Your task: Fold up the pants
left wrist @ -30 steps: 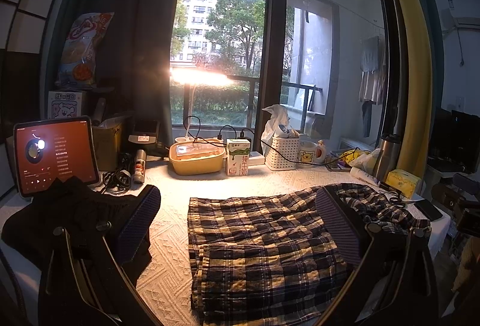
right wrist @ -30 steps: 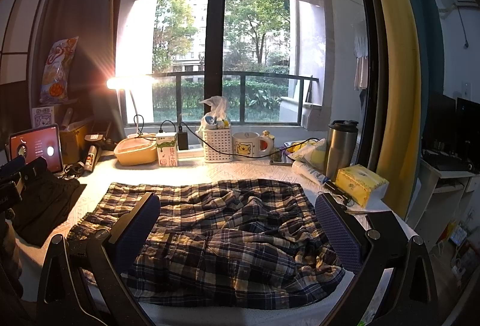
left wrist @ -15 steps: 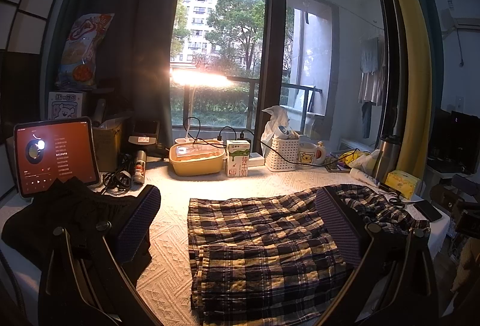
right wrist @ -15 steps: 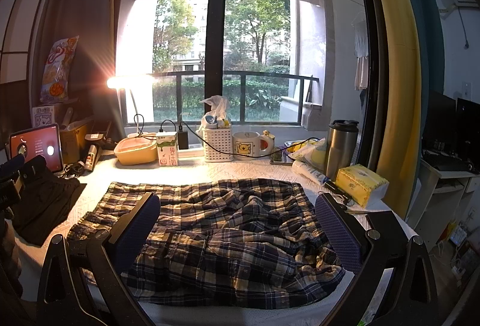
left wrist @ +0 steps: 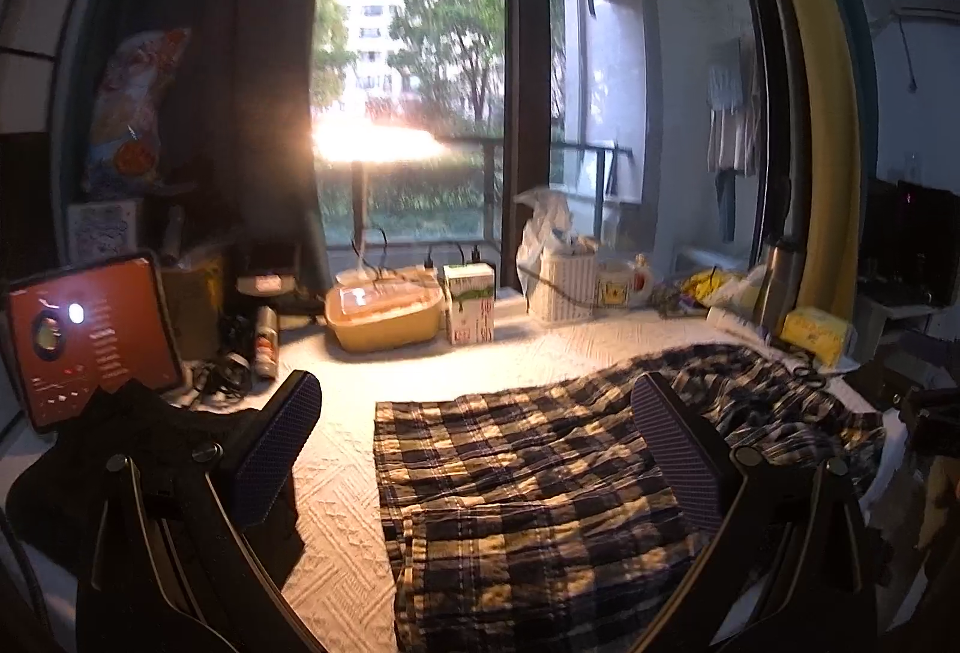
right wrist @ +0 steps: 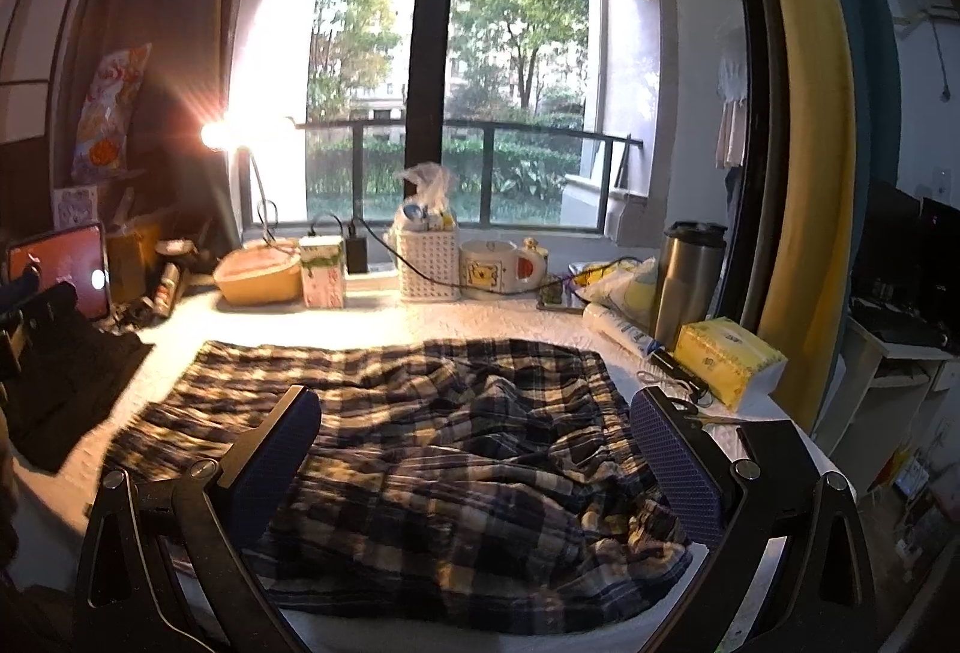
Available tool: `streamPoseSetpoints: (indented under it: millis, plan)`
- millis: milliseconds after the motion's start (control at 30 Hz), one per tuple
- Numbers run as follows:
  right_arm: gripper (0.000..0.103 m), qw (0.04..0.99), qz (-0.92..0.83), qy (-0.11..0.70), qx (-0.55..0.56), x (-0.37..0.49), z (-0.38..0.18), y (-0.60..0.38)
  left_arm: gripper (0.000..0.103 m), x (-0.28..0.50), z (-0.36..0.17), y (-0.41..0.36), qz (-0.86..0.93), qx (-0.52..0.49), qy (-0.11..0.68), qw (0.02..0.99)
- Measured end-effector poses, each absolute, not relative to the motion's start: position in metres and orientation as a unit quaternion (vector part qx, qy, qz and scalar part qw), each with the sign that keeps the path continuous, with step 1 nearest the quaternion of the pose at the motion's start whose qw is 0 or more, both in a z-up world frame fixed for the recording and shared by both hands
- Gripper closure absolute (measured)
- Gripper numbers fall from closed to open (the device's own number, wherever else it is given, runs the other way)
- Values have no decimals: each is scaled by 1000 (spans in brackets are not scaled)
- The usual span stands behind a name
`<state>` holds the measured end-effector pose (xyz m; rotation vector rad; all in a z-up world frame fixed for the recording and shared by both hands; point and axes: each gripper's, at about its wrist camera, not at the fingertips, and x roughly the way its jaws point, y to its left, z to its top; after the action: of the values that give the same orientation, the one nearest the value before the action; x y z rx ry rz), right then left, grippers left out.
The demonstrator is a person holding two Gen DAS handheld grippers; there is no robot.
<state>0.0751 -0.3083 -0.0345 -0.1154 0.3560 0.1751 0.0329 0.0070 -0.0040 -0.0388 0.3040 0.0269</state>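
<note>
Both of my tongs are spread wide and hold nothing. My left gripper [left wrist: 474, 449] hangs above the left end of the plaid pants [left wrist: 528, 479]; my right gripper [right wrist: 474, 449] hangs above their right end, where the cloth is bunched and wrinkled.

The pants lie across the white quilted table cover [left wrist: 336, 509], lengthwise from left to right. The left end appears doubled over, with 2 stacked edges showing near me. A dark garment [left wrist: 150, 473] sits just beside them on the left, under my left finger [left wrist: 273, 449].

Judgement: the step in hand is reaching down for the next grip. To do it well, I should:
1. Lower each tong onto a cloth edge, not the flat middle.
2. Pinch through all layers at once, so none slips.
3. Smooth the bunched right end before folding, or the wrinkles get trapped.
4. Keep clear of the tissue pack [right wrist: 729, 359] and cable [right wrist: 678, 380] near the right end.
</note>
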Motion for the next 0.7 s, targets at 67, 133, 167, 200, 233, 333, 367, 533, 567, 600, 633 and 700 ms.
streamPoseSetpoints:
  millis: [67, 133, 167, 200, 233, 333, 367, 533, 567, 600, 633, 700]
  plan:
    - [0, 974, 100, 197, -48, 94, -38, -316, 1, 55, -9, 14, 4, -25, 175, 984]
    - [0, 966, 116, 227, -38, 117, -45, -323, 1, 74, -16, 23, 4, -36, 196, 980]
    - [0, 964, 117, 235, -38, 124, -47, -326, 1, 83, -20, 27, 1, -44, 205, 978]
    - [0, 962, 116, 245, -40, 135, -50, -329, 1, 96, -25, 32, 0, -48, 218, 975]
    - [0, 959, 115, 254, -49, 147, -52, -332, 1, 102, -29, 34, 3, -49, 225, 973]
    - [0, 953, 115, 272, -72, 181, -53, -341, 1, 136, -44, 47, 9, -53, 276, 960]
    - [0, 951, 117, 275, -74, 188, -51, -344, 1, 145, -49, 53, 9, -58, 289, 955]
    - [0, 938, 141, 309, -63, 250, -49, -364, 2, 188, -68, 73, 7, -75, 349, 934]
    - [0, 935, 144, 319, -59, 261, -49, -366, 4, 194, -70, 74, 8, -74, 355, 932]
    - [0, 932, 145, 328, -56, 272, -51, -368, 4, 201, -74, 77, 9, -70, 365, 928]
    - [0, 930, 145, 333, -57, 280, -52, -370, 5, 210, -79, 78, 8, -66, 379, 923]
    - [1, 926, 145, 343, -60, 297, -58, -372, 7, 226, -91, 80, 8, -62, 402, 914]
